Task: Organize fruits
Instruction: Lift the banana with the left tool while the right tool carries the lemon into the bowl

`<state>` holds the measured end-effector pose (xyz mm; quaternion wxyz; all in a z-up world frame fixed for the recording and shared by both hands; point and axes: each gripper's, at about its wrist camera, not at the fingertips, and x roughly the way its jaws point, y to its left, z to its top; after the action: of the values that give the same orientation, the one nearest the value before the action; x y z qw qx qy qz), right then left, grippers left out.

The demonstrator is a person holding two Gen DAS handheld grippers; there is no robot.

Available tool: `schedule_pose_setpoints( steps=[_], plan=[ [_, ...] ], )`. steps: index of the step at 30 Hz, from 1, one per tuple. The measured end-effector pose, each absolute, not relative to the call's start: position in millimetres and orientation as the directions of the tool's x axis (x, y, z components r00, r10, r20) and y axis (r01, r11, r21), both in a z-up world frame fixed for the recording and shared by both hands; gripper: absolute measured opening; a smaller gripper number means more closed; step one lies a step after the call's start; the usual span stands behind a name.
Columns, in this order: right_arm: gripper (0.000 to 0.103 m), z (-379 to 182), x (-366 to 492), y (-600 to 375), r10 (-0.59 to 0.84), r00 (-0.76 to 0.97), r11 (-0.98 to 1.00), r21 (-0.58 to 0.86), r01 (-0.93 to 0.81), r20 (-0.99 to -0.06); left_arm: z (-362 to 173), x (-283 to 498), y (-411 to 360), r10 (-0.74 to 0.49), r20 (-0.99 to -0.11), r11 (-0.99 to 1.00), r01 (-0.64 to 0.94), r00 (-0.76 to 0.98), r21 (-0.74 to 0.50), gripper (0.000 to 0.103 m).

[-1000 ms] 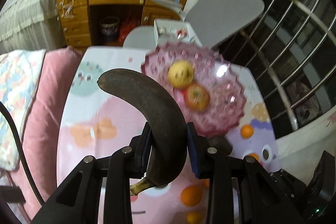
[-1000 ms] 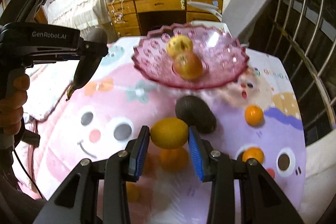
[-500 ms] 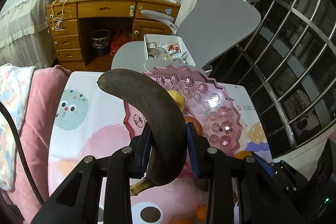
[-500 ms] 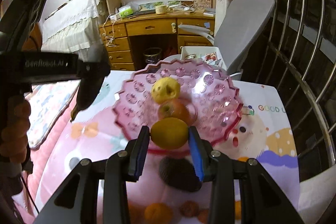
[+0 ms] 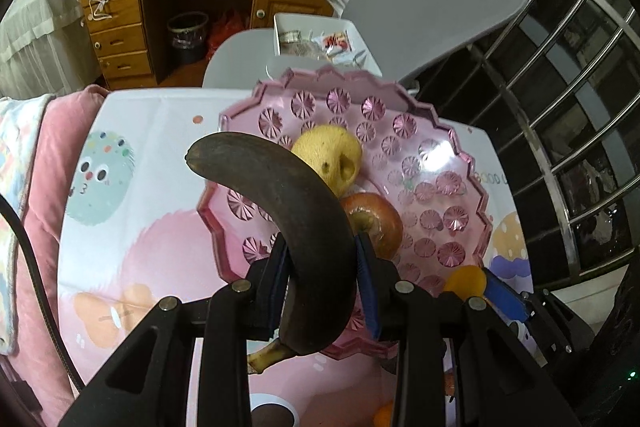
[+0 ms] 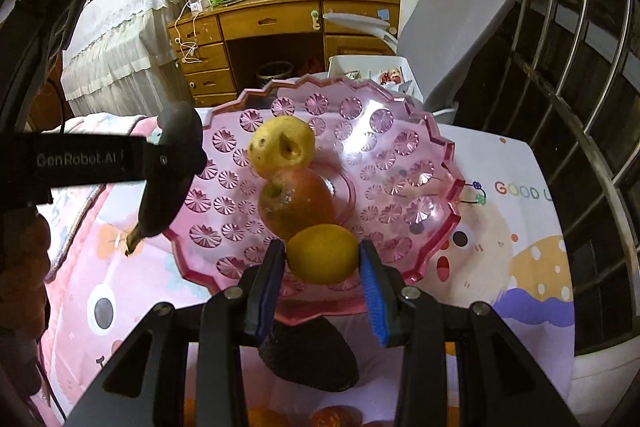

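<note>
A dark banana [image 5: 304, 239] hides part of the red apple [image 5: 380, 227]. At six o'clock, oranges [image 6: 264, 419] are cut off by the edge.

Pink starburst-patterned bowl [image 6: 404, 147]; blackened banana [image 5: 288, 211]; yellow, possibly lemon, fruit [image 6: 323, 254].

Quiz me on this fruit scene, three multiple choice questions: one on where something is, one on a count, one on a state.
1. Where does the dark avocado lie?
A. in the pink bowl
B. on the tablecloth, in front of the bowl
C. on the chair

2. How many fruits lie in the pink bowl?
A. two
B. four
C. none

3. What is the left claw doing?
A. hanging open and empty
B. gripping an orange
C. gripping a blackened banana

Answers:
1. B: it sits on the cloth below the bowl's near rim.
2. A: only a yellow fruit and a reddish apple rest there.
3. C: both pads press the banana's sides.
</note>
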<state>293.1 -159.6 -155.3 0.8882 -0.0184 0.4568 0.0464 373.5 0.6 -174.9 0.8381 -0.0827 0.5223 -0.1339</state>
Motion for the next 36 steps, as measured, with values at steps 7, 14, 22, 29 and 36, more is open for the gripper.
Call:
schedule_pose_setpoints(
  steps=[7, 14, 22, 29, 36],
  plan=[
    [0.039, -158, 297, -160, 0.057, 0.565, 0.996, 0.009, -0.088, -0.823, -180, 376, -3, -0.296, -0.859, 0.955, 0.141, 0.417, -0.261, 0.040],
    [0.047, -151, 293, -158, 0.043, 0.581, 0.997, -0.002, -0.075, -0.813, -170, 371, 7, -0.305, -0.857, 0.952, 0.126, 0.414, -0.278, 0.061],
    [0.052, -131, 271, -156, 0.023, 0.596, 1.000, 0.006, -0.030, -0.803, -149, 346, 27, -0.308, -0.849, 0.951, 0.118, 0.430, -0.285, 0.070],
    [0.053, -109, 238, -152, 0.005, 0.598, 1.000, 0.019, 0.017, -0.801, -130, 311, 43, -0.321, -0.842, 0.947, 0.127, 0.434, -0.296, 0.077],
    [0.054, -85, 191, -149, -0.023, 0.601, 0.997, 0.024, 0.070, -0.799, -117, 267, 52, -0.349, -0.844, 0.937, 0.153, 0.408, -0.313, 0.077]
  ],
)
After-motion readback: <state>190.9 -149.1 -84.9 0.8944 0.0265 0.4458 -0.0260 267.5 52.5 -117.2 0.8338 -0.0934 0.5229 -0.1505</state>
